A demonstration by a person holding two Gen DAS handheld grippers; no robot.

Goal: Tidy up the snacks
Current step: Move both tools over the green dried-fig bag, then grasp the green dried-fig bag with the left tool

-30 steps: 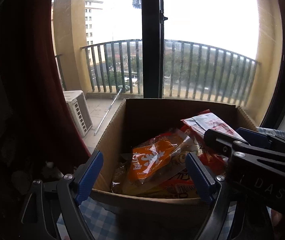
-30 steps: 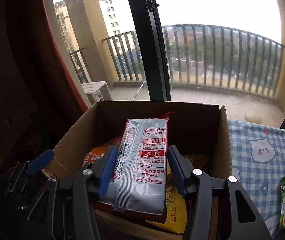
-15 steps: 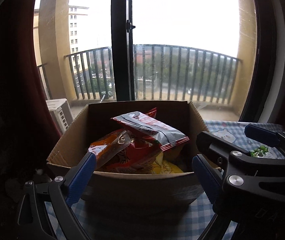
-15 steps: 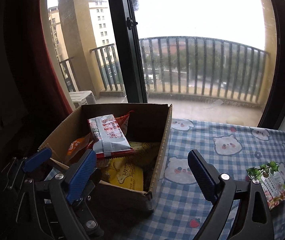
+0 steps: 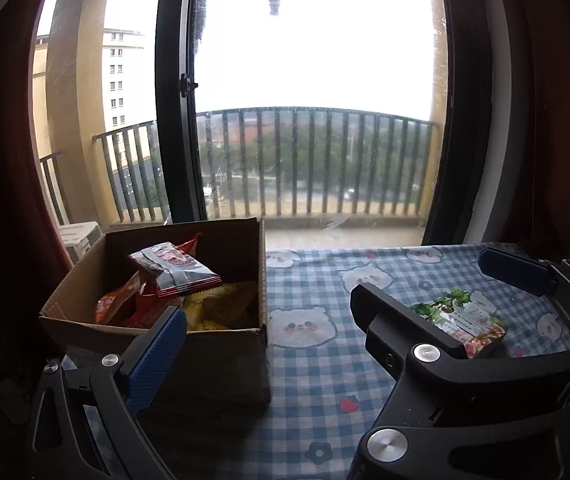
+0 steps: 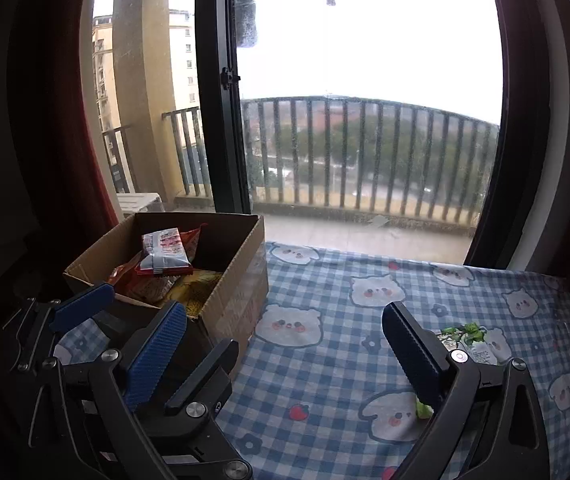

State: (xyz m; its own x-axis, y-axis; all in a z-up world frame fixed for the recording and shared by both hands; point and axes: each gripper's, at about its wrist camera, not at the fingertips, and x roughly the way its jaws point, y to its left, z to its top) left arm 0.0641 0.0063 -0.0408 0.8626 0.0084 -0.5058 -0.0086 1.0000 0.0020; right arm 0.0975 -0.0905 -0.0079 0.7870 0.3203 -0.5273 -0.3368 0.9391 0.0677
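Note:
A cardboard box stands at the left on the checked tablecloth. It holds several snack packets, with a grey-and-red packet on top, an orange one and a yellow one. A green-printed packet lies alone on the cloth to the right. My left gripper and right gripper hover side by side in front of the box, overlapping. Both sets of jaws are opening, with nothing between them. The right gripper's finger hides part of the green packet.
The table's far edge meets a tall glass door with a dark frame and a balcony railing beyond. Dark red curtains hang at both sides. A white unit sits outside, behind the box.
Both grippers have drawn back from the box and swung right. The right gripper has let go of the grey-and-red packet, which now lies in the box. Both jaws have widened.

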